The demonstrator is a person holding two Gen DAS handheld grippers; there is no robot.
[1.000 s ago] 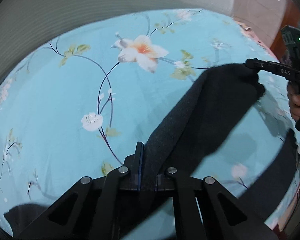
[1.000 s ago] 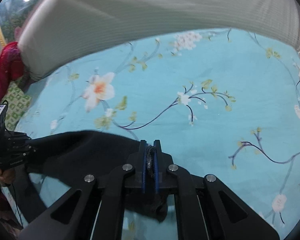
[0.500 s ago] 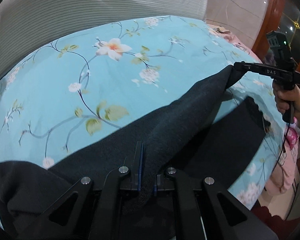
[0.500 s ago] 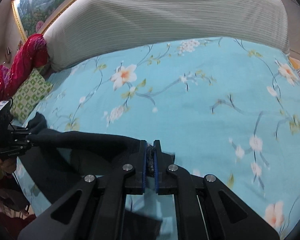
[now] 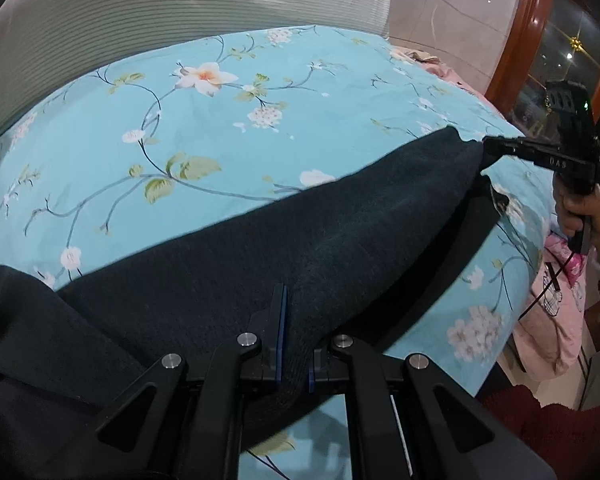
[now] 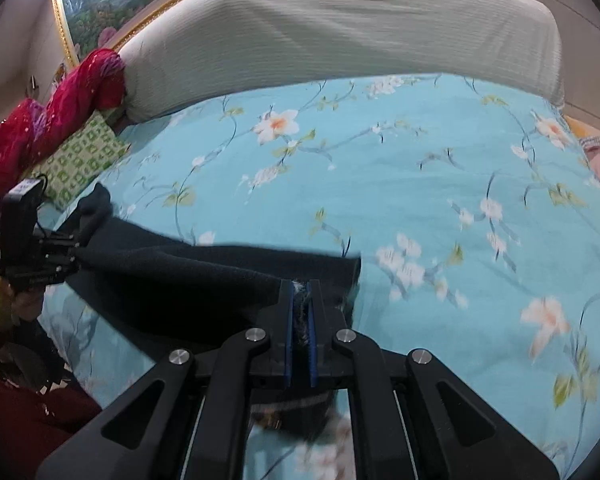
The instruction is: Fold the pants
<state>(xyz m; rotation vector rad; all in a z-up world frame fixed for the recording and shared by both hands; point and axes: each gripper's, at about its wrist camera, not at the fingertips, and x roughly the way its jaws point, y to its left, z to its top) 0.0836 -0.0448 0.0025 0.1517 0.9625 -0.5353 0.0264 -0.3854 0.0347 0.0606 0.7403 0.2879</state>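
The dark navy pants (image 5: 340, 232) stretch in a band between my two grippers above the blue flowered bedspread (image 5: 220, 128). My left gripper (image 5: 294, 312) is shut on one end of the cloth, which bulges between its blue pads. My right gripper (image 6: 300, 300) is shut on the other end. In the left wrist view the right gripper (image 5: 486, 146) pinches the far corner. In the right wrist view the pants (image 6: 172, 272) run left to the left gripper (image 6: 78, 254). More of the pants hangs below toward the bed.
A grey ribbed bolster (image 6: 340, 28) lies along the head of the bed. A red cloth (image 6: 52, 108) and a green patterned pillow (image 6: 80, 160) sit at the left. Pink bedding (image 5: 552, 304) hangs at the right bed edge, by a wooden door frame (image 5: 516, 40).
Both grippers have pulled back from the head of the bed with the pants still held. More of the bed, its edges and the room now show in both views.
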